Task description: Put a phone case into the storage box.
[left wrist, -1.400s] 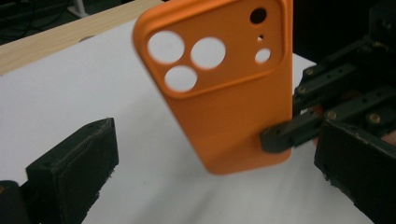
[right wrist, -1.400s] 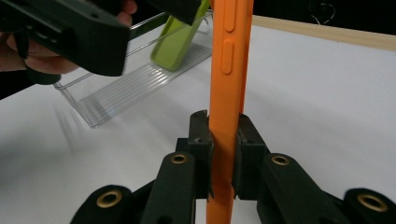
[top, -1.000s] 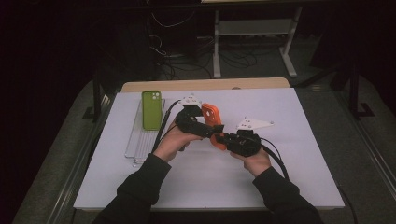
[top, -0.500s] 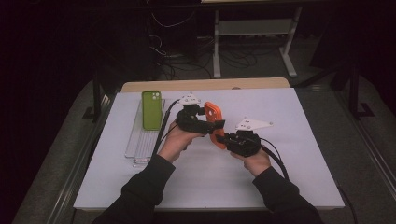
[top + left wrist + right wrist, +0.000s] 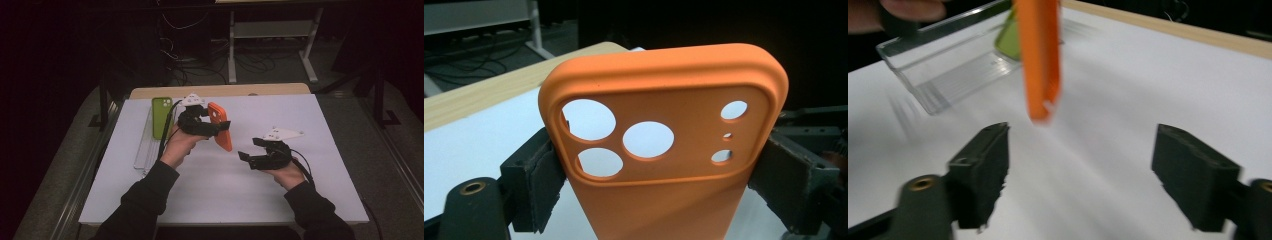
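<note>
An orange phone case [image 5: 220,126] hangs above the white table, held upright in my left gripper [image 5: 218,128], which is shut on it. In the left gripper view both black pads [image 5: 538,182] press the orange phone case [image 5: 659,150] at its sides just below the camera cut-outs. My right gripper [image 5: 246,157] sits lower and to the right, open and apart from the case. In the right gripper view its jaws stand wide apart, and the orange phone case [image 5: 1038,55] hangs edge-on ahead of my right gripper [image 5: 1088,165].
A clear plastic tray [image 5: 145,147] lies at the table's left with a green phone case [image 5: 161,116] propped on its far end. In the right gripper view the tray [image 5: 938,70] and the green case [image 5: 1008,35] sit behind the orange case. A wooden strip [image 5: 220,91] borders the far edge.
My right gripper has let go of the orange case, opened and drawn back to the right. The left gripper has lifted the case and tilted it up.
</note>
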